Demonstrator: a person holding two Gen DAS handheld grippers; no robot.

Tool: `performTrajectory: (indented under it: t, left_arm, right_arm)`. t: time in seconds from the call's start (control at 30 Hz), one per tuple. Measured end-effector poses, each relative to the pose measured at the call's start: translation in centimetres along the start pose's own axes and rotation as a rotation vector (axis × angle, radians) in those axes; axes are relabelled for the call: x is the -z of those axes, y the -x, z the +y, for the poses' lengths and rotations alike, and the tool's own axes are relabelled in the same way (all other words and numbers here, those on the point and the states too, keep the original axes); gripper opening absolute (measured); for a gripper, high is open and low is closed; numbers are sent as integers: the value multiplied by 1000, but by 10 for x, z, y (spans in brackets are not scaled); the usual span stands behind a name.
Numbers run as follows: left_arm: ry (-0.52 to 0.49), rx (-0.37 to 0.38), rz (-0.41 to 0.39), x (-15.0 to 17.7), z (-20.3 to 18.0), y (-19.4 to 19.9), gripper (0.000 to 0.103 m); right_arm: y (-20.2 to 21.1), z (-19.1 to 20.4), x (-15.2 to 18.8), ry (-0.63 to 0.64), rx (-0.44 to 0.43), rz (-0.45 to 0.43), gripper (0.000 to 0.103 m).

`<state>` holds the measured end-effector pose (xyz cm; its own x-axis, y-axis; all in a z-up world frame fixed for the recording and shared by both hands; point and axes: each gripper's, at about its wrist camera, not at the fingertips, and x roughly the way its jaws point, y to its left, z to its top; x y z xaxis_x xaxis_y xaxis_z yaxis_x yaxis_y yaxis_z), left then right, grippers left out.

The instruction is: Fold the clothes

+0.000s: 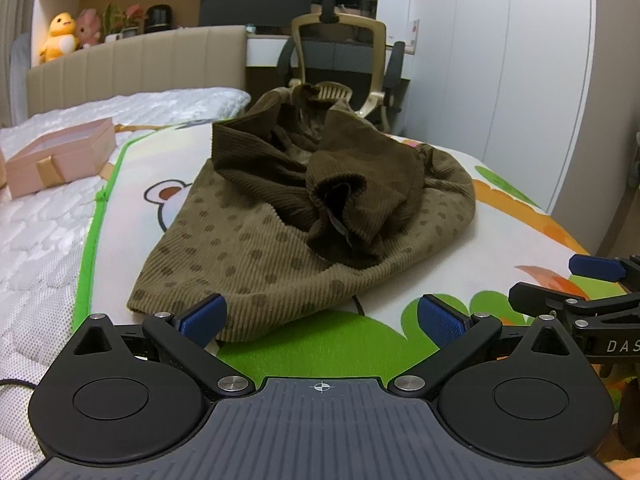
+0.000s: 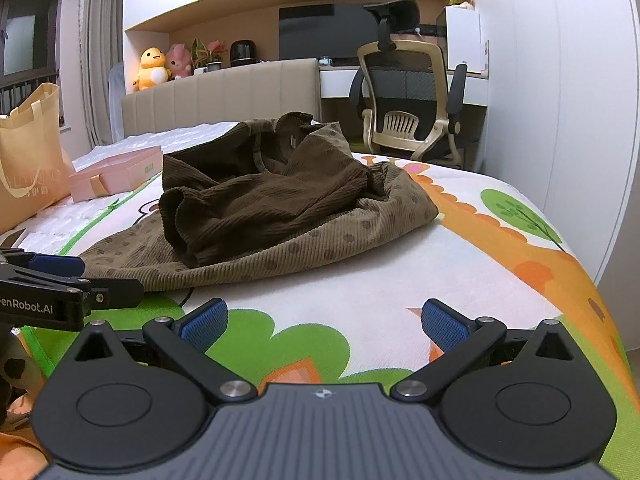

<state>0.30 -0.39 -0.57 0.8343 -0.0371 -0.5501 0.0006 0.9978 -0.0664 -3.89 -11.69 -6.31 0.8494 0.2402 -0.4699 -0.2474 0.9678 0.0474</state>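
Olive-brown corduroy, a soft, limp dotted garment (image 1: 280,216) lies crumpled mid-mat on the bed (image 1: 36,240), its flat near hem the likeliest hold, as the left hand-held gripper (image 1: 320,316) and right hand-held gripper (image 2: 324,320) hover wide open, empty.

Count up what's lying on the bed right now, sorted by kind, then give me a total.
Brown corduroy garment: 1, crumpled on the cartoon play mat
Cartoon play mat: 1
Pink gift box: 1
Beige tote bag: 1, at the bed's edge
Total: 4
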Motion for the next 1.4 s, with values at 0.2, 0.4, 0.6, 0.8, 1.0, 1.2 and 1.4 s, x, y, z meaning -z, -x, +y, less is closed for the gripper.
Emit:
performTrajectory:
  t: [0.2,0.4,0.6,0.8,1.0,1.2,1.4]
  left_arm:
    - [3,1,1,0,1,1,103]
    - [4,3,4,0,2,1,103]
    - [5,3,6,1,2,0,103]
    - [10,0,5,1,3,1,103]
    - [6,-4,8,1,3,1,103]
    - [1,-7,18,1,3,-1,103]
    - [-2,-10,29,1,3,-3,103]
  right_arm:
    - [1,1,0,1,2,1,103]
    - [0,1,0,0,3,0,103]
    - [1,1,0,-1,3,0,103]
    - [-1,0,0,-6,2,7,103]
    - [1,-1,0,-11,5,1,103]
    - [1,-3,-1,-19,10,1,103]
    - [-1,-5,-1,-25,17,8,103]
